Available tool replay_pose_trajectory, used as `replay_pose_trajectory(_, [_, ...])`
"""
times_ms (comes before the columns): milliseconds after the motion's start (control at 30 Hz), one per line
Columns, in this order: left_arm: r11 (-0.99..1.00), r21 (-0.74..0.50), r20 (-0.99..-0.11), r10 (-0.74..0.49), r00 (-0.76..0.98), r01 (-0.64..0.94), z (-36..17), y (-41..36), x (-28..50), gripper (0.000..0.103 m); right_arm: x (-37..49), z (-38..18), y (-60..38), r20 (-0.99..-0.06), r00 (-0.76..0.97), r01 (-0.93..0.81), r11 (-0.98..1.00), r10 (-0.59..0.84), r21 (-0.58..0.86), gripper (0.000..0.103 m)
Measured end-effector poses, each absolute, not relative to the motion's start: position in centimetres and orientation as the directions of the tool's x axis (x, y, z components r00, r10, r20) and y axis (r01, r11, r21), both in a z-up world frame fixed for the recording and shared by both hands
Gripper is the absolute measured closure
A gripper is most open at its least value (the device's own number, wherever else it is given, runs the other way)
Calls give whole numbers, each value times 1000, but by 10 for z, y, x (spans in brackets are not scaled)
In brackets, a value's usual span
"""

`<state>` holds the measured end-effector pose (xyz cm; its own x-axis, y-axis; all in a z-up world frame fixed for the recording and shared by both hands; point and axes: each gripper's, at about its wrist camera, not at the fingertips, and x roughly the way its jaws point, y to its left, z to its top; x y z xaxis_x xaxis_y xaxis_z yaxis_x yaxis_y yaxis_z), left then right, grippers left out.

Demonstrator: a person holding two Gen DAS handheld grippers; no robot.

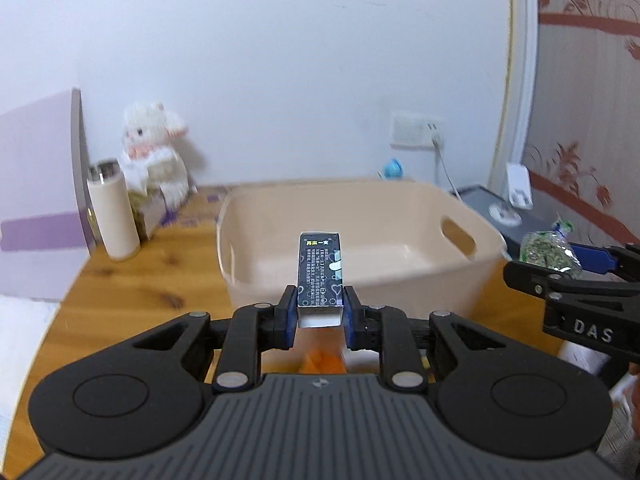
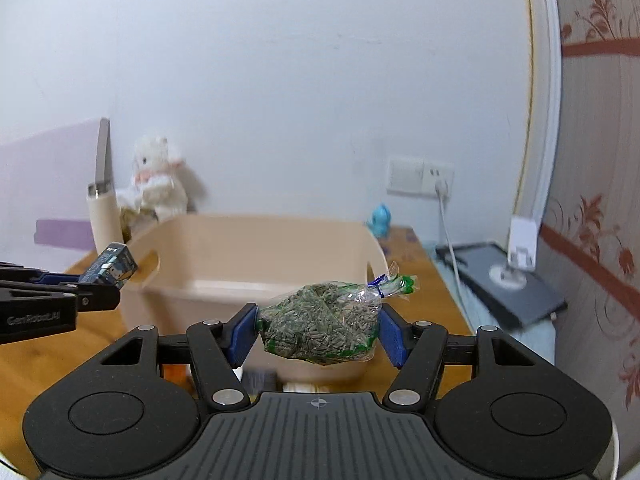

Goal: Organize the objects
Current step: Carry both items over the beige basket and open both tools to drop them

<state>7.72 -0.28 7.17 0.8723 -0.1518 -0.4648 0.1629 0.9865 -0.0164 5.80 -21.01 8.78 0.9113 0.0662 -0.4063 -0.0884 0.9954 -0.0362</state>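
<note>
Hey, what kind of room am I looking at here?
Probably a bedroom or similar home room: a plush toy by the wall, floral wallpaper, and a wooden table with a beige bin.

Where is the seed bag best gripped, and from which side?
Across its fat middle, from the near side, as the right tool does now. The bag lies crosswise with its tied neck to the right; the packed bulge gives the pads something firm, while the neck looks likely to slip.
</note>
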Motion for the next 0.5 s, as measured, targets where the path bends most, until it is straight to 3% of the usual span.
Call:
replay_pose_trajectory(267, [990, -7, -476, -126, 871, 139, 81, -8, 136, 79, 104, 98, -195, -389, 917, -121, 991, 92, -51, 42])
replay_pose_trajectory(500, [993, -9, -579, -98, 810, 114, 55, -16, 190, 79, 153, 81, -186, -458, 885, -115, 992, 78, -54, 42])
